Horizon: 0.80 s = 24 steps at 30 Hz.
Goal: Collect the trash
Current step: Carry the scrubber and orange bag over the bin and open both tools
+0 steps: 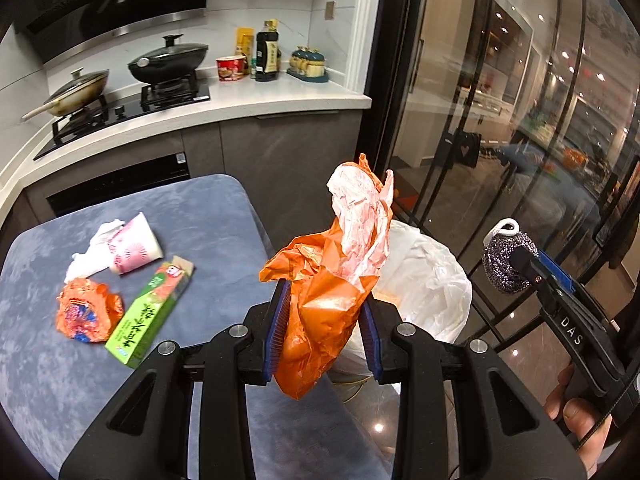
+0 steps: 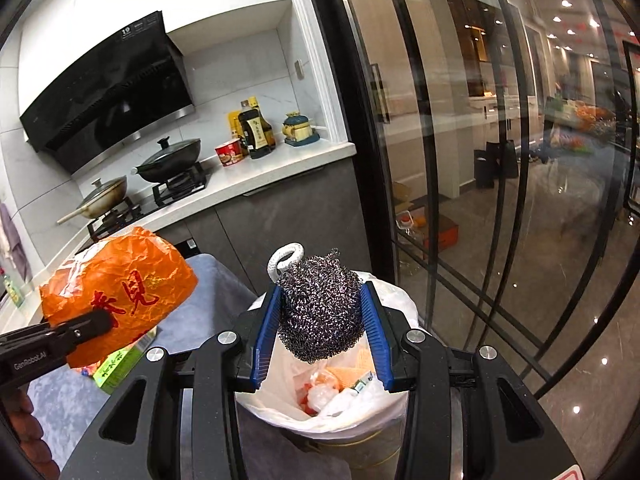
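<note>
My left gripper (image 1: 325, 316) is shut on a crumpled orange wrapper (image 1: 332, 280), held above the right edge of the blue table (image 1: 200, 216), beside the trash bin lined with a white bag (image 1: 424, 280). My right gripper (image 2: 320, 320) is shut on a steel wool scrubber (image 2: 320, 312) with a white loop, held right over the open bin (image 2: 336, 400), which holds several scraps. The scrubber also shows in the left wrist view (image 1: 506, 264), and the orange wrapper in the right wrist view (image 2: 116, 284). On the table lie a pink paper cup (image 1: 134, 248) with tissue, a crumpled orange wrapper (image 1: 86, 314) and a green box (image 1: 150, 316).
A kitchen counter (image 1: 248, 104) with a stove, two pans, bottles and a red cup runs behind the table. Glass sliding doors with black frames (image 1: 480, 120) stand close on the right of the bin. A dark cabinet front (image 1: 280, 152) is behind the table.
</note>
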Each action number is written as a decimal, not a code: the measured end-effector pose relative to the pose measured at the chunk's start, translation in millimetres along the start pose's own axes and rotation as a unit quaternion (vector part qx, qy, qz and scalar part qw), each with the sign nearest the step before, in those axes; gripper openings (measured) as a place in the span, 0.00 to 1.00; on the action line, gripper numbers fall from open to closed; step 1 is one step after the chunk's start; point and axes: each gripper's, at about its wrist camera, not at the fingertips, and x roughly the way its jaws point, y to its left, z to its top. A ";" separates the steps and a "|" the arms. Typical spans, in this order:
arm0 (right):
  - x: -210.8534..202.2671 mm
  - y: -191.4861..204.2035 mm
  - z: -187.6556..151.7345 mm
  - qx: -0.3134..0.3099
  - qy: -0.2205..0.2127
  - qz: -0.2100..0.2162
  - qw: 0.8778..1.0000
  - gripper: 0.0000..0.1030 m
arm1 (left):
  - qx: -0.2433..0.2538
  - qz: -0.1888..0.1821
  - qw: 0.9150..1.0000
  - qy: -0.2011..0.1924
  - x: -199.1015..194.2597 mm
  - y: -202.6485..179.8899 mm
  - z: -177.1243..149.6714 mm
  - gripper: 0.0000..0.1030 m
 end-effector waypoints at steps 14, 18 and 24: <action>41.9 -15.6 -12.0 0.013 0.039 -0.005 0.999 0.38 | 0.026 -0.006 0.999 0.039 60.8 -33.2 1.7 0.31; 54.8 -16.9 -17.0 0.014 0.052 -0.007 0.999 0.38 | 0.028 -0.003 0.999 0.043 72.2 -39.9 2.7 0.32; 66.0 -16.0 -20.6 0.012 0.061 -0.009 0.998 0.40 | 0.032 0.002 0.998 0.053 85.2 -44.6 3.8 0.34</action>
